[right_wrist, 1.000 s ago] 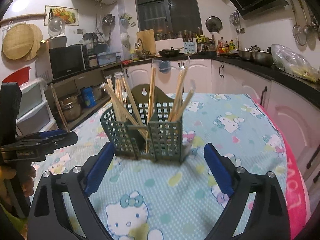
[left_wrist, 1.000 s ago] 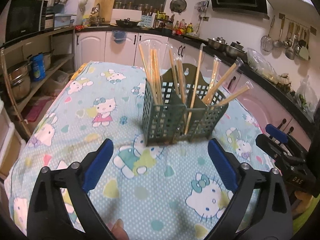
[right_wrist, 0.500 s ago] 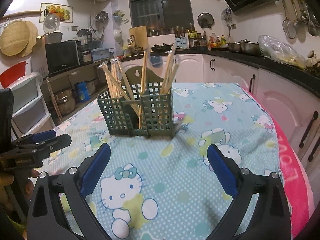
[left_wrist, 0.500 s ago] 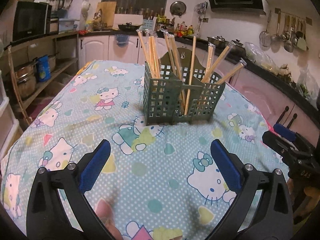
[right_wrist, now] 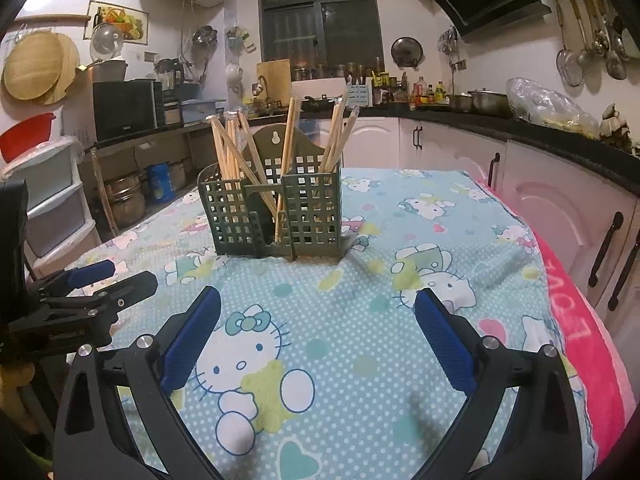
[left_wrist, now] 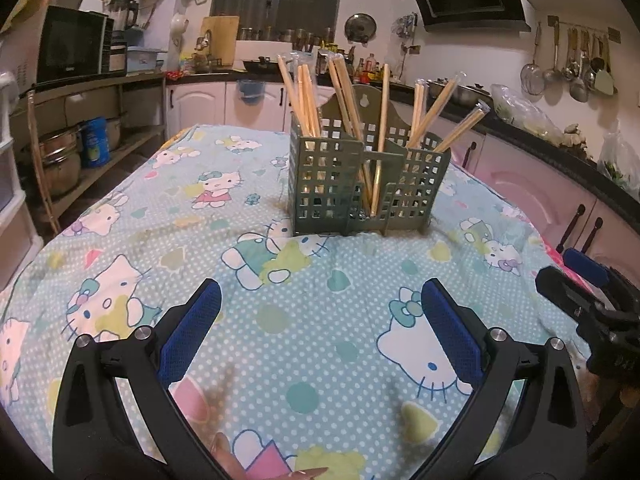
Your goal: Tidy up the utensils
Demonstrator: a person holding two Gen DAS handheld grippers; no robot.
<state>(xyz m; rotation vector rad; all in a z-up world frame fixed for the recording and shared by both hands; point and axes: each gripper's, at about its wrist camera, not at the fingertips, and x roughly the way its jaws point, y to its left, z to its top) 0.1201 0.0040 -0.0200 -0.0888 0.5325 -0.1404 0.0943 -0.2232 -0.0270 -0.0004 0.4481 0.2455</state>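
A dark green lattice utensil holder (left_wrist: 366, 188) stands upright on the Hello Kitty tablecloth (left_wrist: 160, 240); it also shows in the right wrist view (right_wrist: 276, 212). Several wrapped wooden chopsticks (left_wrist: 308, 100) stand in its compartments, also seen in the right wrist view (right_wrist: 232, 152). My left gripper (left_wrist: 318, 320) is open and empty, well short of the holder. My right gripper (right_wrist: 318, 320) is open and empty, also short of the holder. The right gripper shows at the right edge of the left wrist view (left_wrist: 592, 292), and the left gripper at the left edge of the right wrist view (right_wrist: 80, 292).
A pink towel (right_wrist: 580, 320) lies along the table's right edge. Kitchen counters with pots (right_wrist: 480, 102) and white cabinets (left_wrist: 200, 108) stand behind. Shelves with a microwave (left_wrist: 72, 52) and pots are at the left. Hanging ladles (left_wrist: 568, 68) are on the right wall.
Both grippers have pulled back from the holder, which now looks smaller and farther off. Both stay open and empty. The holder and chopsticks have not moved.
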